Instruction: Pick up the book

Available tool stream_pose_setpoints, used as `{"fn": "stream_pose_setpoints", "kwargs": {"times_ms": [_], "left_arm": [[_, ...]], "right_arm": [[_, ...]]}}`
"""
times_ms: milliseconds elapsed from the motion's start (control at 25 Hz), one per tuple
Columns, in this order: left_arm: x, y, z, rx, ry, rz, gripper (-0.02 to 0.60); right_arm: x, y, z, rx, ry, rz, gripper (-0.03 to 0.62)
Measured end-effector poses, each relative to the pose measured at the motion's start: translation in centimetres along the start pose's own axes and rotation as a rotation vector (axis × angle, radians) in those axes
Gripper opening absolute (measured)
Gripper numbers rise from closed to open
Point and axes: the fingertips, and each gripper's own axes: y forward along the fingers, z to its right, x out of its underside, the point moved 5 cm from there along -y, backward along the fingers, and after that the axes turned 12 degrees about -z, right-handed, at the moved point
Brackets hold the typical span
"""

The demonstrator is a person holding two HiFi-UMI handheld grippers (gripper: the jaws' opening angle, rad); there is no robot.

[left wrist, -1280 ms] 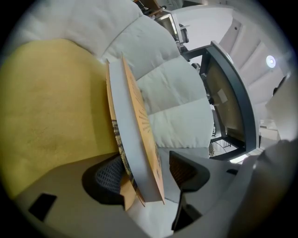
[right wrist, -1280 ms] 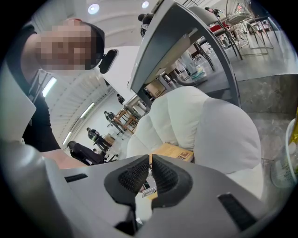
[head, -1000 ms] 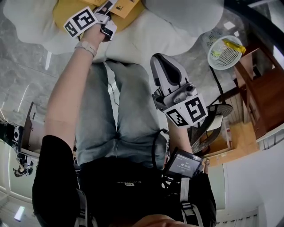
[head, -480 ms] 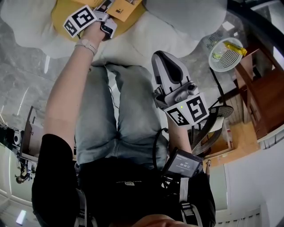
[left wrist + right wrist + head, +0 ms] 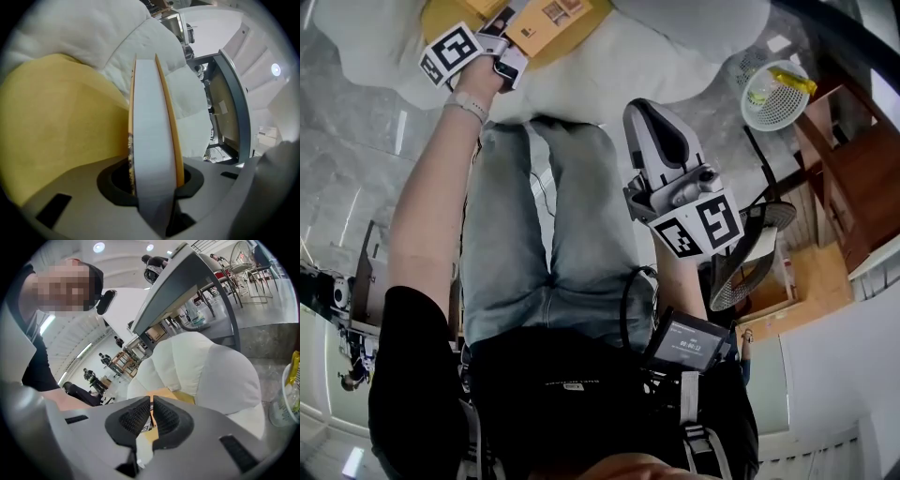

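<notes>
The book (image 5: 152,140) sits edge-on between the jaws of the left gripper (image 5: 508,44), its white block of pages facing the camera and a thin orange cover on each side. The jaws have just been closing, and the black pads (image 5: 190,180) now lie against both covers, so the left gripper is grasping the book near one corner. From the head view the book shows its tan-orange cover at the top of the frame, resting on a yellow cushion (image 5: 56,122), which in turn lies on a white sofa (image 5: 609,66) with plump white back cushions. The left arm reaches forward and away from the body to the book, a pale band round the wrist (image 5: 467,103), with the gripper's marker cube (image 5: 450,54) turned up just beside the hand. The right gripper (image 5: 151,416) hangs well apart from the book, above the person's right thigh, pointing toward the sofa; its ribbed pads are clenched together with only a thin slit between them and nothing held. The person wears grey jeans (image 5: 534,234) and a black top, with a small screen device (image 5: 686,342) clipped at the waist. To the right of the sofa, on the grey marbled floor (image 5: 356,159), stands a white mesh wastebasket (image 5: 783,117) with something yellow in it, and brown wooden furniture beyond it.
</notes>
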Motion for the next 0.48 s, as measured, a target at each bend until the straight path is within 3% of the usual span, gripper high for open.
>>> {"fn": "stream_pose_setpoints", "kwargs": {"times_ms": [200,480], "left_arm": [[0.5,-8.2,1.8,0.027,0.004,-0.007,0.153],[1.5,-14.6,6.8,0.09,0.007,-0.051,0.153]], "right_arm": [[0.5,-0.7,-7.2,0.0,-0.035,-0.004,0.036],[-1.4,-3.2,-13.3,0.015,-0.043,0.055,0.035]]}}
